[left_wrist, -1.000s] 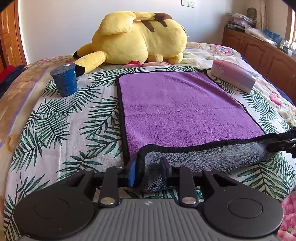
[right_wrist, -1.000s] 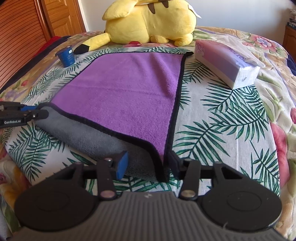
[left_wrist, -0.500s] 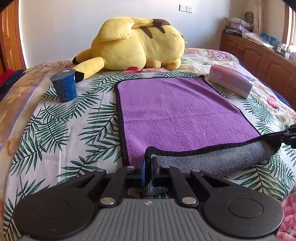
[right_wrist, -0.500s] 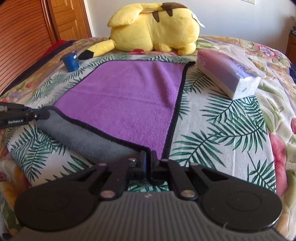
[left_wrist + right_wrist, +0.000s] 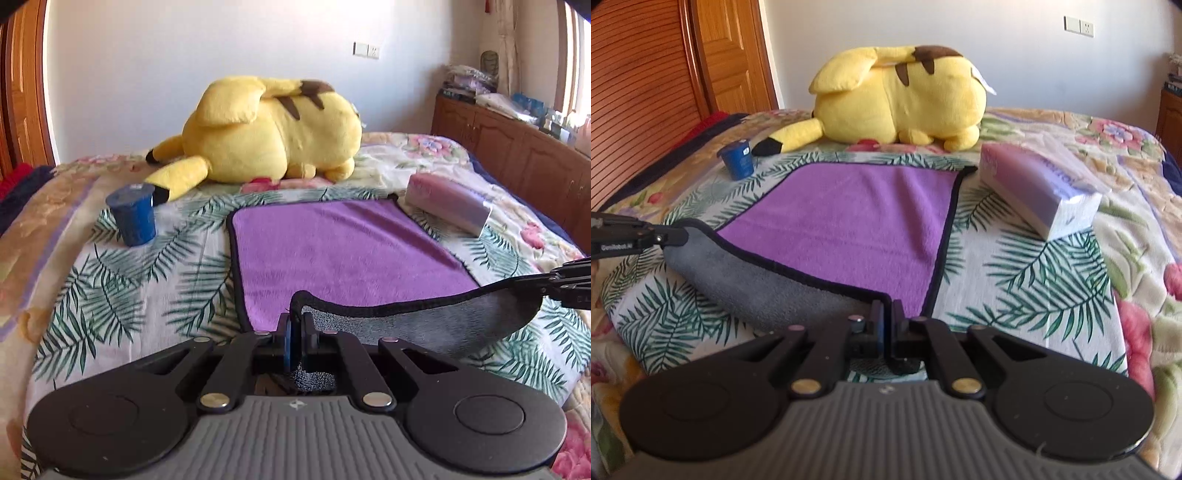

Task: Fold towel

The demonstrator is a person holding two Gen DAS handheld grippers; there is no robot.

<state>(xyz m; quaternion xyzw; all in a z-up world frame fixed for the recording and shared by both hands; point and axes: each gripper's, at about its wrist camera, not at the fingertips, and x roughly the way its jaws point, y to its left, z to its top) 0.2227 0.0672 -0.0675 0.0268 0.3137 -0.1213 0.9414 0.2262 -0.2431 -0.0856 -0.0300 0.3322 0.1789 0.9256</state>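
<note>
A purple towel point(image 5: 343, 251) with a black hem and a grey underside lies flat on the bed; it also shows in the right wrist view point(image 5: 849, 225). My left gripper point(image 5: 297, 321) is shut on its near left corner and holds it lifted, the grey underside point(image 5: 436, 325) showing. My right gripper point(image 5: 888, 310) is shut on the near right corner. The near edge hangs raised between the two grippers. The right gripper shows at the right edge of the left wrist view point(image 5: 569, 284), and the left gripper at the left edge of the right wrist view point(image 5: 631, 236).
A big yellow plush toy point(image 5: 269, 129) lies past the towel's far edge. A blue cup point(image 5: 133, 214) stands left of the towel. A tissue pack point(image 5: 447, 203) lies at its far right corner. A wooden cabinet point(image 5: 517, 147) stands right of the bed.
Both grippers closed on the towel's near corners, then lifted them and carried the near edge up and toward the far side.
</note>
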